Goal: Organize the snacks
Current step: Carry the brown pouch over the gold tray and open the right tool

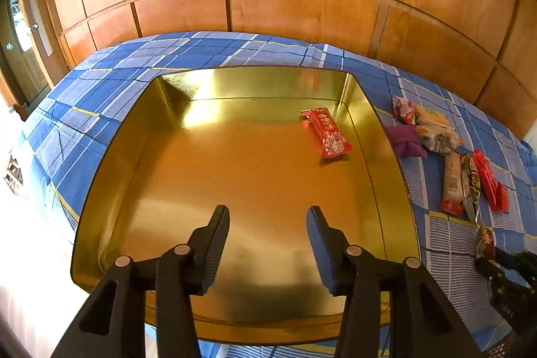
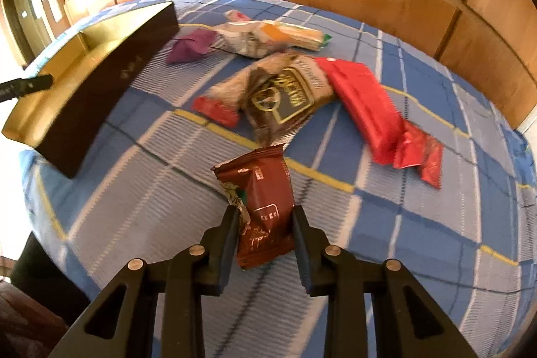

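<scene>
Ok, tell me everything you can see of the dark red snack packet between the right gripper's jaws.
The dark red snack packet is a glossy, crinkled pillow pack with crimped ends, pale printing and a green-and-white picture along one side. It stands roughly upright, slightly tilted, above the blue plaid cloth, with the right gripper closed on its lower half, one pad pressing each side. Nothing else touches it.

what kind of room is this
Most likely a bedroom at home. The snacks and gold tin sit on what looks like a bed under a blue checked sheet, against glossy wooden wall panels, with a door at the far left.
</scene>
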{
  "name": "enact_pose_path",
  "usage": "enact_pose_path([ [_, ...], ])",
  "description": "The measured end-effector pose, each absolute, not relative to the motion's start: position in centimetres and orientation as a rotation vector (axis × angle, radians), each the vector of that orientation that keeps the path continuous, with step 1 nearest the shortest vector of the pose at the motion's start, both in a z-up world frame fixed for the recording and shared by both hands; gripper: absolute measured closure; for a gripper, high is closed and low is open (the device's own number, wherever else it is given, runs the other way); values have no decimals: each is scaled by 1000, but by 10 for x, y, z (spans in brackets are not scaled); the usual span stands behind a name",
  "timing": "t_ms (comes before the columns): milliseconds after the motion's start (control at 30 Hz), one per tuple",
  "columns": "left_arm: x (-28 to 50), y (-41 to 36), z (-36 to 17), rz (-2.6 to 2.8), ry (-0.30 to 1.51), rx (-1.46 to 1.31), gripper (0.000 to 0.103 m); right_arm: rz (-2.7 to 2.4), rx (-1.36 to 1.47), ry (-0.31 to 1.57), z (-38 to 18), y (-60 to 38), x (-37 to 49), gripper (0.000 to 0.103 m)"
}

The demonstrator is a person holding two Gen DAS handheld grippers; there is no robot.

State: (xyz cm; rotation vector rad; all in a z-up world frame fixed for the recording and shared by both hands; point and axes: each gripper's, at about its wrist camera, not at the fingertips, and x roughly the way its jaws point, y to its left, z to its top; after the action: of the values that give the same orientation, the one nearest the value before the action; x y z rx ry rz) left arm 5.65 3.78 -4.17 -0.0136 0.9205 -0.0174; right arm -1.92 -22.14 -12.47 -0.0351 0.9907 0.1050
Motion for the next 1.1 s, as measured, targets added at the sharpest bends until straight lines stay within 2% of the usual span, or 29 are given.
enact_pose_path([
  [300, 47, 54, -31, 46, 858, -37, 48, 251, 21, 933, -95, -183, -12, 73],
  [333, 46, 57, -28, 61, 842, -44, 45, 272, 13, 923, -90, -175, -10, 73],
  [367, 45, 60, -26, 75, 829, -55, 37, 293, 7, 915, -85, -168, -8, 73],
  [400, 43, 65, -22, 95, 808, -71, 33, 311, 1, 908, -81, -161, -5, 73],
  [767, 25, 92, 2, 190, 694, -104, 33, 449, -65, 854, -44, -70, 42, 72],
  [1100, 18, 103, 0, 195, 699, -110, 33, 391, -85, 896, -59, -32, 87, 68],
])
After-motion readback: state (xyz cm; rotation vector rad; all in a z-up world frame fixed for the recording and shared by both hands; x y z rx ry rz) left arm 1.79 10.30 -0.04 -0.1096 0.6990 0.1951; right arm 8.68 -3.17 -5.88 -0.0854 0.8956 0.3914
